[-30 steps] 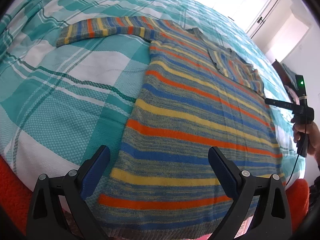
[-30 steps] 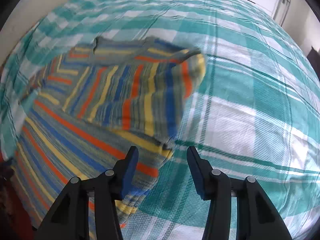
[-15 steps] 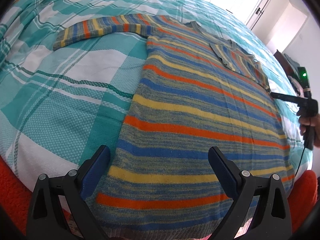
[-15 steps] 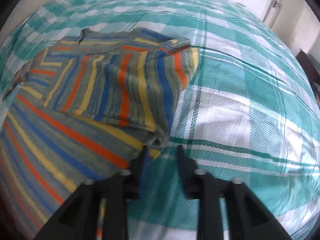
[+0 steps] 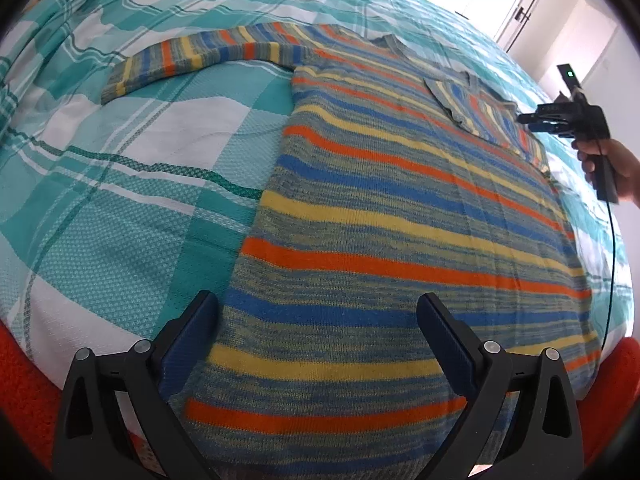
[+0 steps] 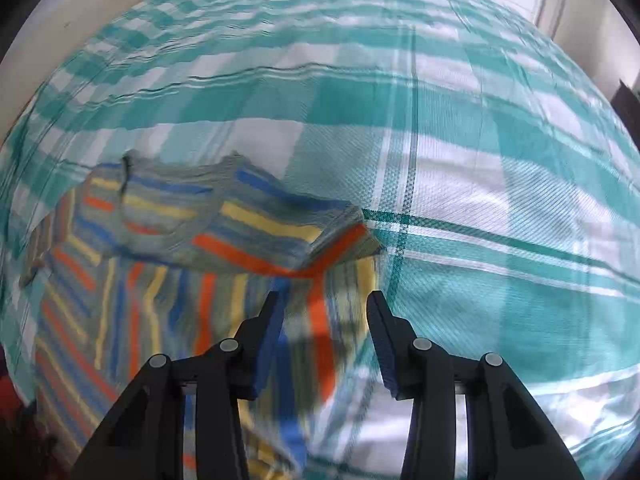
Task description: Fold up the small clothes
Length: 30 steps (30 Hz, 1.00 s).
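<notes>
Across the bed [image 5: 120, 184], on its teal-and-white checked cover, a small striped sweater [image 5: 400, 220] lies flat, its hem at the near edge where the left gripper [image 5: 318, 336] hangs above it. One sleeve [image 5: 208, 52] stretches out straight over the cover toward the left side of the bed; the other sleeve [image 6: 224, 224] is folded in across the chest, near the right side of the bed. The left gripper's jaws stand wide, nothing between them, with the sweater's lower stripes showing through the gap. In the right wrist view the right gripper [image 6: 324, 332] sits over the folded sleeve's outer edge, where knit meets checked cover. Its jaws are closing, still apart in that blurred view, and whether the pads touch the cloth cannot be told. From the left wrist view a hand [image 5: 616, 172] holds that gripper at the far right side of the sweater.
</notes>
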Available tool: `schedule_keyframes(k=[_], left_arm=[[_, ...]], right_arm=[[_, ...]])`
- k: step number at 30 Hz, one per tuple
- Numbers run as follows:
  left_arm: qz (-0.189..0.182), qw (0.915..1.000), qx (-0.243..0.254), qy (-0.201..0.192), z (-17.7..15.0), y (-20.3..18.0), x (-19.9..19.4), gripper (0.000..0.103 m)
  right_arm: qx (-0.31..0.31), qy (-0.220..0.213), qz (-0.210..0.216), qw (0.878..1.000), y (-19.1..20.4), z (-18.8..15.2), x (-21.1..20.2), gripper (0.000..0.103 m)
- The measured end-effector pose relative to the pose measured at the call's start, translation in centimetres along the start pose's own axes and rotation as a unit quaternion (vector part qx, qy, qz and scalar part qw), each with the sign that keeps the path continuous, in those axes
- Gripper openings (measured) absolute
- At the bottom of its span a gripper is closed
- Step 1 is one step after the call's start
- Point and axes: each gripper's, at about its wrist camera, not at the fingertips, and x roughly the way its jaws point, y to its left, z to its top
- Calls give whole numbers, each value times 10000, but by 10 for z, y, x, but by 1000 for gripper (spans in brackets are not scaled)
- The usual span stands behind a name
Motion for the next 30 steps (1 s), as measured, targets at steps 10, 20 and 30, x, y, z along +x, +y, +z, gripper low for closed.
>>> schedule_keyframes(k=[10, 20, 30], left_arm=[[16, 10000, 62, -2, 2, -1, 4, 99], [66, 9998, 168, 28, -2, -3, 3, 99], [162, 9992, 350, 124, -5, -8, 4, 99]], right_arm=[[194, -682, -38, 9975, 4, -8, -36, 26], [84, -285, 360, 9989, 6, -79, -26, 19], [-549, 141, 763, 9955, 55, -160, -52, 24]])
